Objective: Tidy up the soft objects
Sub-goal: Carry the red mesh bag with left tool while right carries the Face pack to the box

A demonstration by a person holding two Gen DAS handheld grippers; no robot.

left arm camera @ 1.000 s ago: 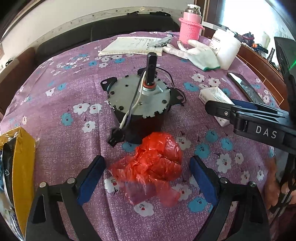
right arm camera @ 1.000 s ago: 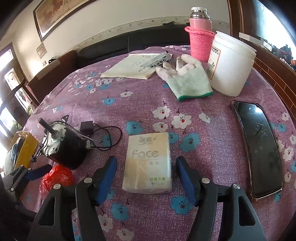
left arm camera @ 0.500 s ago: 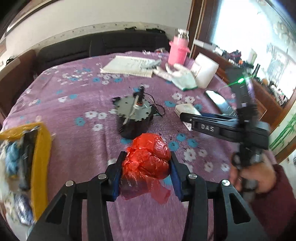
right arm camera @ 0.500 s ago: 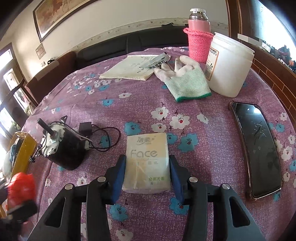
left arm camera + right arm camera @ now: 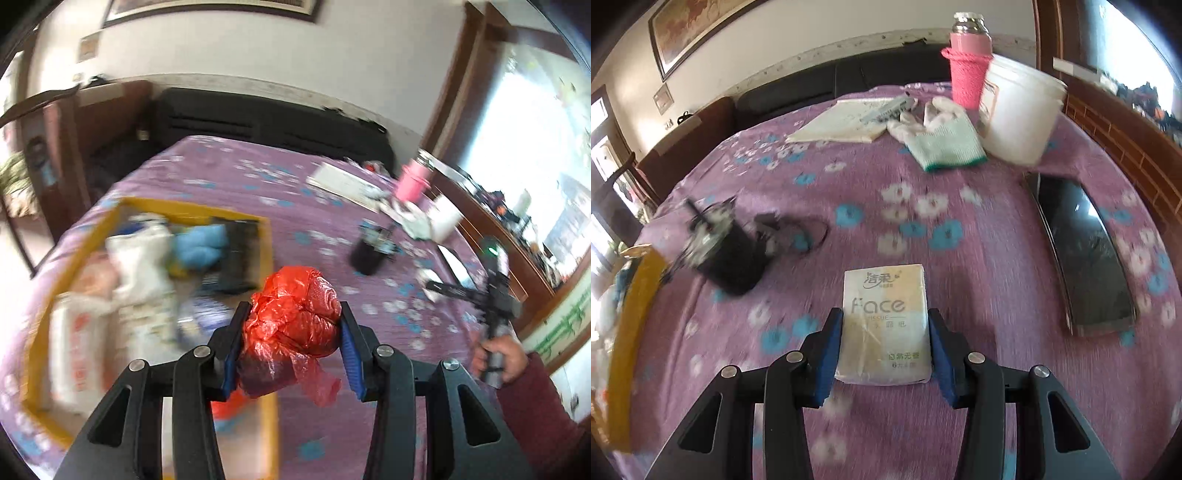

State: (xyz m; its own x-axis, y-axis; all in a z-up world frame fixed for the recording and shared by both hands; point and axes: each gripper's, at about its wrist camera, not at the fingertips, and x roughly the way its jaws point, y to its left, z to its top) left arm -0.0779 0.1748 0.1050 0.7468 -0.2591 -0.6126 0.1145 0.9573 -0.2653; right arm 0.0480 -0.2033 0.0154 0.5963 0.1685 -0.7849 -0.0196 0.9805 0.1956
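We see the desk (image 5: 997,229) first, spread with its purple flowered cloth, and at its left side the yellow-rimmed box (image 5: 122,206), already stuffed with white bags and something blue – the view there is blurred, so we can't sort out the contents. Across the far side stands the white tub (image 5: 1019,114) with the pink flask (image 5: 969,70) just behind it, a flat white paper packet (image 5: 846,123) to their left, and the white work glove (image 5: 942,140) lying in front of the tub. The dark curved glass panel (image 5: 1086,258) lies along the right edge, and the small black motor (image 5: 724,254) sits left of centre with its cable trailing beside it.

Now the action – our left gripper (image 5: 291,332) has its jaws clamped on the crumpled red plastic bag (image 5: 295,328), which hangs clear of the cloth, in front of the box's near corner. Our right gripper (image 5: 884,347) has its jaws pressed against both long sides of the tissue pack (image 5: 884,321), down low over the cloth; we can't tell whether the pack touches it. From the left camera we catch the person's hand (image 5: 498,358) and red sleeve (image 5: 535,402) gripping that right tool's handle.
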